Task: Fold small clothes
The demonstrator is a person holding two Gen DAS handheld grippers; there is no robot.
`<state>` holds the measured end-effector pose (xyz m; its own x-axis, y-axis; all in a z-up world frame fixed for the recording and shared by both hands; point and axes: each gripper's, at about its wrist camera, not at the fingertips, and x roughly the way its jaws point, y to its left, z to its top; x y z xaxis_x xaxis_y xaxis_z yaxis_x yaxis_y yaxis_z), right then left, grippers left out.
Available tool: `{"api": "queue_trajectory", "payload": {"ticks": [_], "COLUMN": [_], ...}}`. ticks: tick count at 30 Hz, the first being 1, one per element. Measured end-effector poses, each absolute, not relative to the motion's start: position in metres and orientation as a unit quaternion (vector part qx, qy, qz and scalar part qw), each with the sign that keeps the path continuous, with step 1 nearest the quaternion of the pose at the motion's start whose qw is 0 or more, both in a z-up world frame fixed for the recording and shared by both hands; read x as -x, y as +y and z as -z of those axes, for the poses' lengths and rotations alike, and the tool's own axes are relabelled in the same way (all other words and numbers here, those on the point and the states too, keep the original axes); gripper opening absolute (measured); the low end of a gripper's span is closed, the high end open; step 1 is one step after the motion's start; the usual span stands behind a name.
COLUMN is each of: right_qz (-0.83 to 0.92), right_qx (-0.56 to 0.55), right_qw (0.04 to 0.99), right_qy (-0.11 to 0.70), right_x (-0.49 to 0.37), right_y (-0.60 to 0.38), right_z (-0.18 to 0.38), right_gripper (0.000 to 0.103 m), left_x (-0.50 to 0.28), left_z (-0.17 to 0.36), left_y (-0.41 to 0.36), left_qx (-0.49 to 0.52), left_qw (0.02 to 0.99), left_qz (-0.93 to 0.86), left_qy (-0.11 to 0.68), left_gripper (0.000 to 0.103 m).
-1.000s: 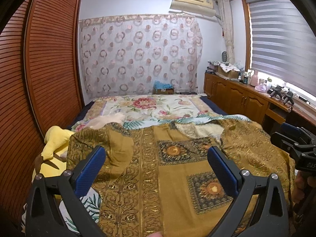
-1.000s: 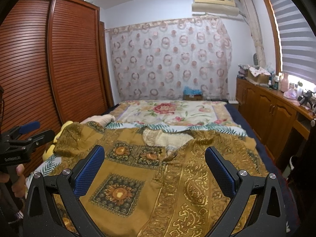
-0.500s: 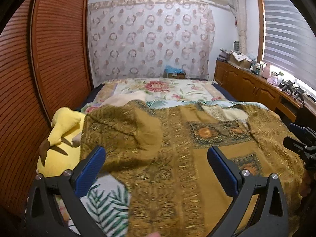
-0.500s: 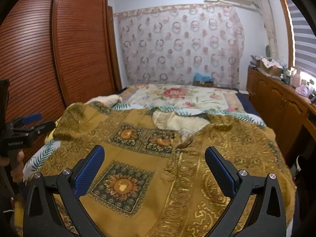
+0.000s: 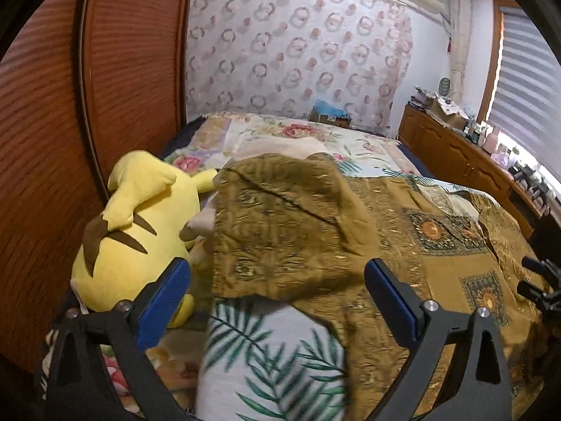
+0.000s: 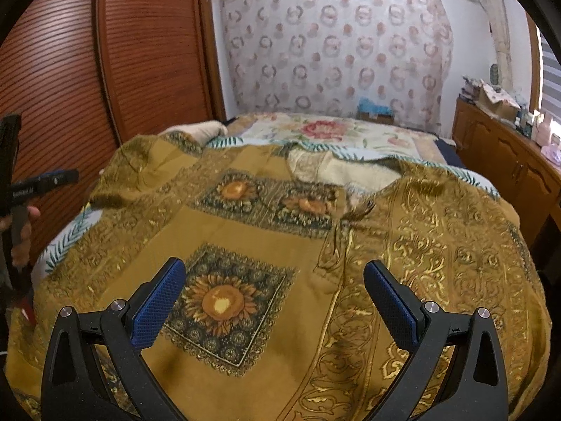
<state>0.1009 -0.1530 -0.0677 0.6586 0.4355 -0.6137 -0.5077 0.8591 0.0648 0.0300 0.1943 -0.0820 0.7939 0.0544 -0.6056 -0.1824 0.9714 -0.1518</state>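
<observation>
A mustard-gold patterned garment with sunflower squares and scrollwork borders [image 6: 266, 245] is seen spread across the near end of the bed [image 6: 336, 133], collar opening toward the far end. One sleeve [image 5: 280, 217] is seen folded or bunched at the garment's left side, lying over a white sheet printed with green palm leaves [image 5: 266, 354].

Left claw [image 5: 277, 294]: blue-padded fingers [image 5: 164, 298] are held wide apart; nothing is gripped. It is positioned above the lower edge of the sleeve, with the leaf sheet exposed beneath. Contact with the cloth cannot be determined.

Right claw [image 6: 273, 294]: fingers [image 6: 389, 298] likewise spread wide, nothing held. It is positioned above the garment's front, between a sunflower square and the gold scrollwork panel.

A yellow plush toy with brown stripes [image 5: 133, 224] is noted just beside the sleeve, against the slatted reddish-brown wardrobe door [image 5: 45, 140]. In the right wrist view the left tool is visible at the frame's left edge, held by a hand [image 6: 21, 235]. A floral quilt covers the far half of the bed; a ring-patterned curtain [image 6: 336, 45] hangs behind it. A wooden cabinet [image 6: 501, 161] runs along the right side.
</observation>
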Motion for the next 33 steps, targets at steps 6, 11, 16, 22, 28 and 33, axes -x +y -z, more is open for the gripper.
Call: {"api": "queue_trajectory", "payload": {"ticks": [6,11,16,22,28,33], "right_qz": [-0.262,-0.260,-0.260,-0.261,-0.260,-0.260], "right_qx": [0.060,0.064,0.064,0.062,0.062,0.063], "right_qw": [0.904,0.903,0.903,0.903,0.903,0.903], "right_qy": [0.332,0.335,0.335,0.337,0.336,0.336], "right_x": [-0.103,-0.104,-0.103,-0.105,-0.105,-0.105], "right_y": [-0.150,-0.149,-0.150,-0.150,-0.150,-0.150], "right_z": [0.072,0.073,0.074,0.075,0.075,0.076], "right_gripper": [0.103,0.103,0.103,0.103,0.103,0.103], "left_x": [-0.053,-0.071,-0.080,-0.078,-0.068,-0.056], "left_z": [0.101,0.121,0.138,0.135,0.120,0.091], "left_y": [0.222,0.235,0.244,0.242,0.229,0.212], "left_qx": [0.123,0.127,0.155,0.157,0.103,0.079], "left_qw": [0.927,0.915,0.899,0.895,0.912,0.930], "left_qz": [-0.052,-0.042,-0.023,-0.002,-0.031,-0.018], "left_qy": [0.349,0.382,0.409,0.417,0.396,0.358], "left_gripper": [0.085,0.074,0.072,0.032,0.001,0.000]}}
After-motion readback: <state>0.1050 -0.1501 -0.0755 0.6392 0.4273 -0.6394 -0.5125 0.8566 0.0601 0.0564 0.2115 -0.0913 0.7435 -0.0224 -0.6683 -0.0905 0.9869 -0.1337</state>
